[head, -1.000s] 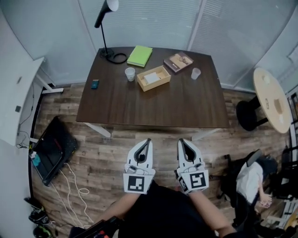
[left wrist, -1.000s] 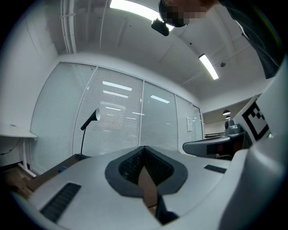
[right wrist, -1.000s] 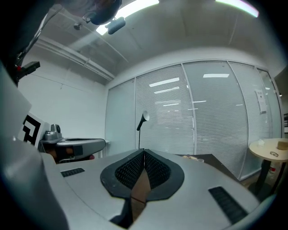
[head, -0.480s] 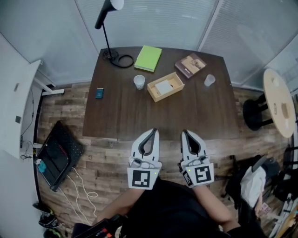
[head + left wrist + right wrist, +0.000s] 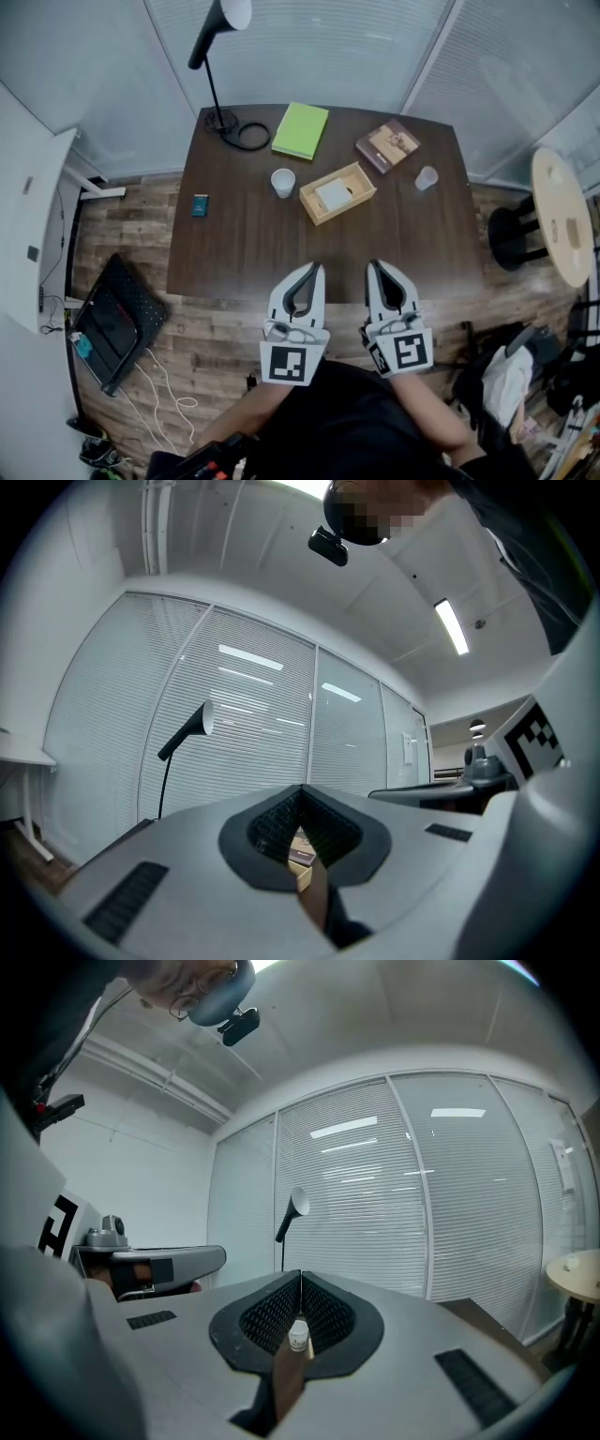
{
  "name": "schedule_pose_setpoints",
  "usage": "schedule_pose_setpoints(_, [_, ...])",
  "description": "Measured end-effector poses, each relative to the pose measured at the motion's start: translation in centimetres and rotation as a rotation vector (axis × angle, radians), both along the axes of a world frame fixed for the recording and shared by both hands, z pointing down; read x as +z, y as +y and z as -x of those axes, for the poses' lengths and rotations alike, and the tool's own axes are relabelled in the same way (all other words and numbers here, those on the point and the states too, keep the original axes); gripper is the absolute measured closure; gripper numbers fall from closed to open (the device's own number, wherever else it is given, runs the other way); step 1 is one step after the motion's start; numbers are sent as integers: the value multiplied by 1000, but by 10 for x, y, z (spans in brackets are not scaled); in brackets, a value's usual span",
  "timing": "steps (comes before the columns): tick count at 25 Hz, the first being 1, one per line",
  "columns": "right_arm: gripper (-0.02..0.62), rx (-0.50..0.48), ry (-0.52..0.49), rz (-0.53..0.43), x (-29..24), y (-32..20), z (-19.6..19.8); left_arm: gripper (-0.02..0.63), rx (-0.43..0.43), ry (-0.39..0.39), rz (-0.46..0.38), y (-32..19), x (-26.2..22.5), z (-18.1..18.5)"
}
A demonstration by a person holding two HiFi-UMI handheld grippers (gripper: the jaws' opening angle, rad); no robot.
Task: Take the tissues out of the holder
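Both left tongs [image 5: 316, 268] and right tongs [image 5: 373, 266] clench nothing; white tissues [image 5: 334, 195] fill wooden holder [image 5: 349, 207].

holder [image 5: 360, 180]: open wood box, angled, on table [image 5: 244, 234] | tissues [image 5: 333, 196]: white, flat inside

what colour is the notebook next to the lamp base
The notebook is lime green, clearest in the head view.
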State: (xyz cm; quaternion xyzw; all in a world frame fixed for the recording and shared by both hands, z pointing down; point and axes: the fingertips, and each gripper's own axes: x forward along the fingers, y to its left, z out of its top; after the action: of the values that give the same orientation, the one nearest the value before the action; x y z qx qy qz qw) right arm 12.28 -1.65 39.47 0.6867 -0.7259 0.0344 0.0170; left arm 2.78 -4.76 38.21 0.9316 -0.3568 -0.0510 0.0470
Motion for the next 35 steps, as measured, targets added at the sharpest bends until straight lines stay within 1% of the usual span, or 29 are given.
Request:
schedule_pose_setpoints(3, [586,1,2,9,0,-11,1,609,9,-6,10,-11,2,-1])
schedule_pose_setpoints(8, [586,27,1,-3,-3,-21,-5,609,14,7,13,-24,1,1])
schedule_pose_setpoints(14, [586,42,14,10,4,-30,-7,609,14,-14,20,-34,14,5])
schedule_pose_setpoints(17, [586,50,16,12,6,-34,-10,609,23,-11,0,-38,14,1])
schedule_pose_setpoints(21, [586,54,22,22,10,-33,-6,609,39,-6,27,-39,17,-1])
schedule_pose_setpoints(25, [586,55,11,26,14,-39,-3,609,34,-3,48,-46,18,1])
schedule_pose_setpoints(30, [586,59,7,26,16,-46,-5,609,38,-9,37,-54,19,-1])
schedule_pose_setpoints(33, [586,60,2,31,18,-49,-6,609,38,0,53,-59,22,-2])
schedule_pose_setpoints(35, [586,47,-6,30,19,-52,-3,609,39,-7,56,-62,25,-2])
